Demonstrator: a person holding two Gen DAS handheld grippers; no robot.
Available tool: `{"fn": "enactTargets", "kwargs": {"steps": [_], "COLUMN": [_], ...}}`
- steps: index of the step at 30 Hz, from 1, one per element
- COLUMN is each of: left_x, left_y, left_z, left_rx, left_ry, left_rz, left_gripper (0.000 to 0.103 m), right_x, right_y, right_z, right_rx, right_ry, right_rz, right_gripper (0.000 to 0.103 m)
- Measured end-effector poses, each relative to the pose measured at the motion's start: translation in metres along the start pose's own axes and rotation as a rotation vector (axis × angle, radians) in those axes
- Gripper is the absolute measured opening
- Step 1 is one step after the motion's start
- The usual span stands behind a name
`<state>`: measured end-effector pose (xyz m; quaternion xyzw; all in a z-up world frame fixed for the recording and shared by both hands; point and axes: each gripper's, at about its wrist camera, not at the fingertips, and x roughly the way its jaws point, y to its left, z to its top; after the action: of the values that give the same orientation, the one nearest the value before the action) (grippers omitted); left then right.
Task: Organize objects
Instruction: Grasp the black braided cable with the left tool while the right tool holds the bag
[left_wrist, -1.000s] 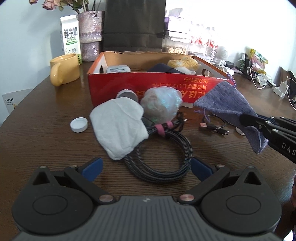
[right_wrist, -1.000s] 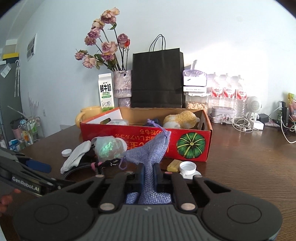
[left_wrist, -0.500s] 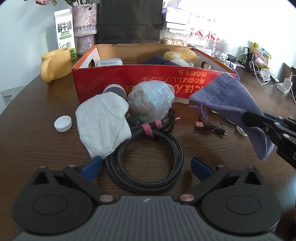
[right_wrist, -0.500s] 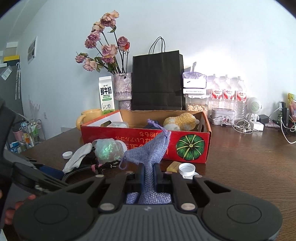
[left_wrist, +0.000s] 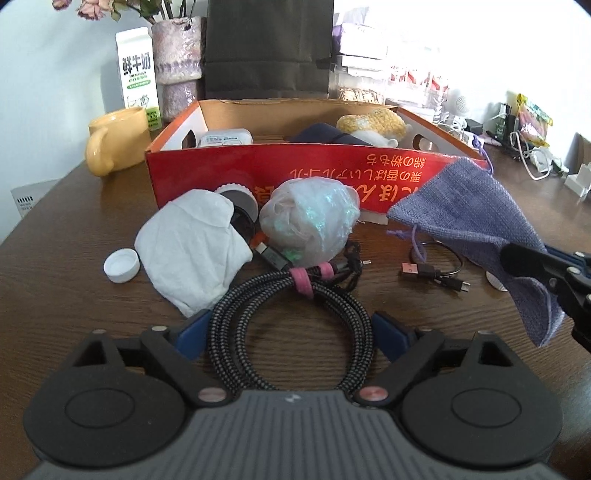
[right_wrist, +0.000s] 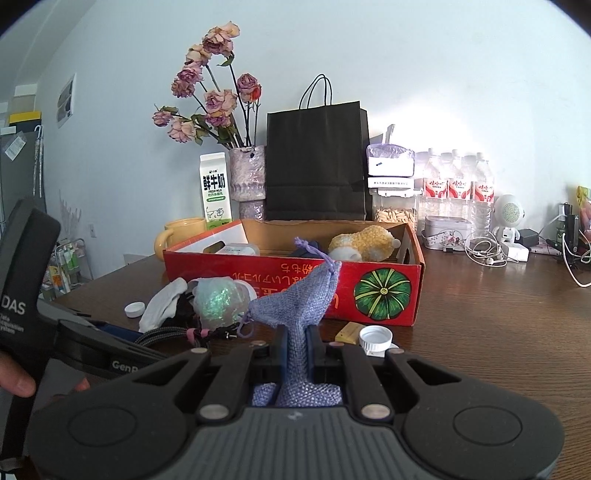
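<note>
Braided cable coil (left_wrist: 291, 328) on desk (left_wrist: 74, 295), between closing left gripper (left_wrist: 291, 332) fingers (left_wrist: 192, 332).
Right gripper (right_wrist: 297, 345) fingers clamp purple pouch (right_wrist: 295, 302).

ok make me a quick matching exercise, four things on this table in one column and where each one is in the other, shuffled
Things:
1. purple pouch
2. braided cable
3. yellow plush toy
4. yellow mug

Places:
A. inside the red box
B. pinched in the right gripper
C. left of the box, by the milk carton
D. coiled between the closing fingers of the left gripper, untouched

Pairs: 1-B, 2-D, 3-A, 4-C
</note>
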<state>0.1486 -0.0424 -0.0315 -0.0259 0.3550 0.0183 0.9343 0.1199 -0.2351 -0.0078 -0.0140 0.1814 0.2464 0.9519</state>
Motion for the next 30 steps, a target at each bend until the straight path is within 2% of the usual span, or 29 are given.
{"fn": "enactTargets", "kwargs": {"steps": [6, 15, 21, 25, 27, 30], "left_x": [-0.009, -0.033, -0.031, -0.026, -0.024, -0.018], "left_y": [0.005, 0.007, 0.012, 0.015, 0.015, 0.015], "left_z": [-0.004, -0.014, -0.020, -0.023, -0.021, -0.021], "left_rx": [-0.004, 0.049, 0.059, 0.050, 0.048, 0.069], "left_ry": [-0.015, -0.061, -0.026, -0.001, -0.002, 0.021], "left_rz": [-0.014, -0.043, -0.052, -0.040, -0.019, -0.010], "left_gripper": [0.090, 0.089, 0.090, 0.094, 0.103, 0.103], "right_x": [0.000, 0.000, 0.001, 0.002, 0.002, 0.002], "right_y": [0.000, 0.000, 0.001, 0.001, 0.001, 0.001], "right_z": [0.001, 0.001, 0.001, 0.001, 0.001, 0.001], "right_rx": [-0.001, -0.002, -0.006, -0.009, -0.009, -0.008], "right_ry": [-0.001, 0.002, 0.005, 0.011, 0.013, 0.015], "right_rz": [-0.003, -0.013, -0.022, -0.028, -0.029, -0.031], "right_gripper": [0.009, 0.009, 0.009, 0.009, 0.009, 0.009]}}
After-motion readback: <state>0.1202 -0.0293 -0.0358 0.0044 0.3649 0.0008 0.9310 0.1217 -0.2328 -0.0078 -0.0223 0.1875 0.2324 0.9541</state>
